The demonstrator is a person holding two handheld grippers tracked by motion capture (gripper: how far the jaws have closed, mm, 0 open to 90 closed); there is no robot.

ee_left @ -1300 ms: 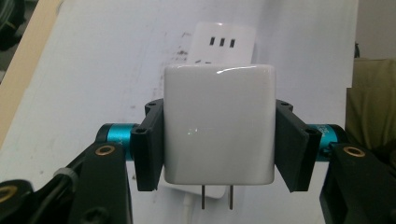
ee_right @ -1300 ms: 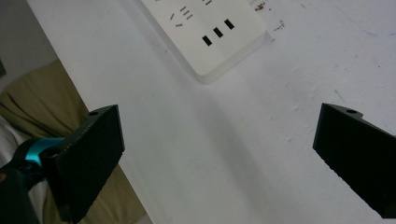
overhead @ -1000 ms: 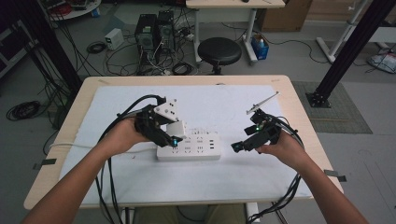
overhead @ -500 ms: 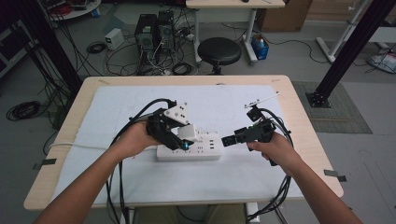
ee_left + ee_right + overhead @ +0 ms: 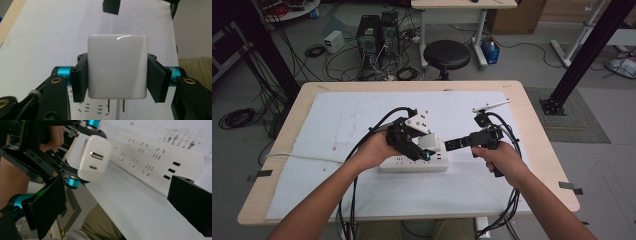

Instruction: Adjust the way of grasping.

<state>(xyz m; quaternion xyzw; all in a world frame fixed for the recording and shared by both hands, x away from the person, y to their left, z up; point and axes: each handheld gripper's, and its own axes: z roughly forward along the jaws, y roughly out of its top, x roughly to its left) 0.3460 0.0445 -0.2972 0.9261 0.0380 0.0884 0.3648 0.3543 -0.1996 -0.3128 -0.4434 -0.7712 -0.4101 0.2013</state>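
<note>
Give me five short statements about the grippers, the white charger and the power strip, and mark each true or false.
1. The left gripper is clamped on the white charger. True.
2. The charger's prongs are fully seated in the power strip. False: two bare prongs show below it.
3. The right gripper holds a cable. False: its jaws stand open and empty.
4. The power strip lies on the white mat. True.
5. The charger's face has two ports. True, seen in the right gripper view.

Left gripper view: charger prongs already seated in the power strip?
No: the charger, clamped in the left gripper, shows both prongs bare above the power strip.
</note>
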